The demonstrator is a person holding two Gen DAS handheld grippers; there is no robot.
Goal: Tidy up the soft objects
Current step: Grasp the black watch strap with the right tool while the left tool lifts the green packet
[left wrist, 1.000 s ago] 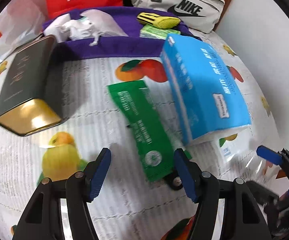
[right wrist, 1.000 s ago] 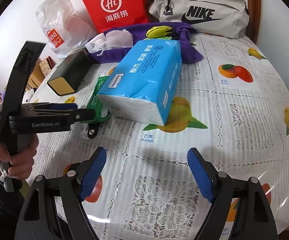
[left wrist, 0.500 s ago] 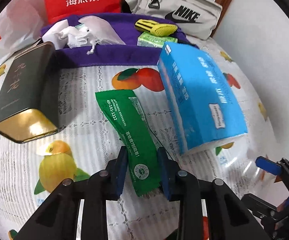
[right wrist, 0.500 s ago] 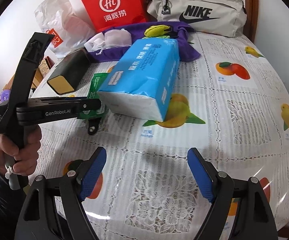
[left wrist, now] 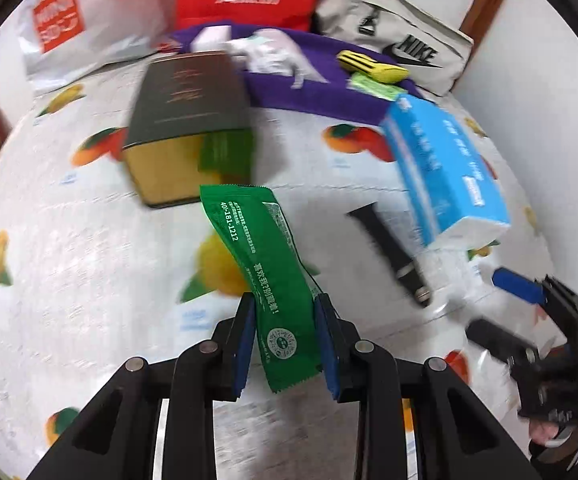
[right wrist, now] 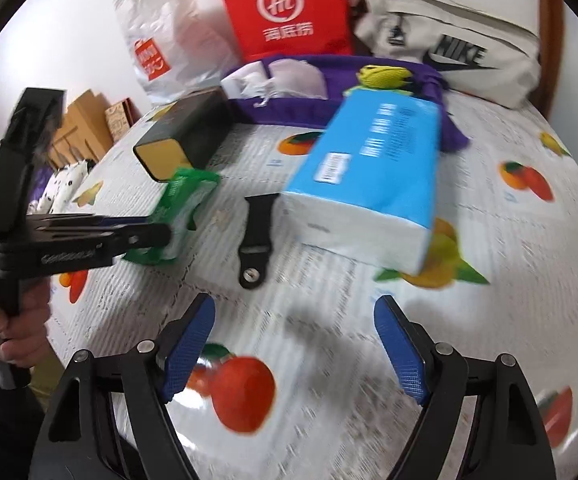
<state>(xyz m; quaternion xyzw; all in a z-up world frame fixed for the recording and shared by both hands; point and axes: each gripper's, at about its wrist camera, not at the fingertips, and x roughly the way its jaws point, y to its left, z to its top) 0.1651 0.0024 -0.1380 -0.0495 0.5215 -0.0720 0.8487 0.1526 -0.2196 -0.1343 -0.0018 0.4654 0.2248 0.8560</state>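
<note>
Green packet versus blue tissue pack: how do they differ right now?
The green packet is slim, flat and pinched between the left gripper pads, off the tablecloth; the blue tissue pack is bulky, blocky and lies free on the tablecloth. Green has one wrapper colour; blue shows a white end. Both are soft, printed packs.

Motion blur smears the dark box point(left wrist: 187, 120) and purple organizer point(left wrist: 309, 84) at upper centre; small print on the blue tissue pack point(right wrist: 373, 160) stays unreadable.
</note>
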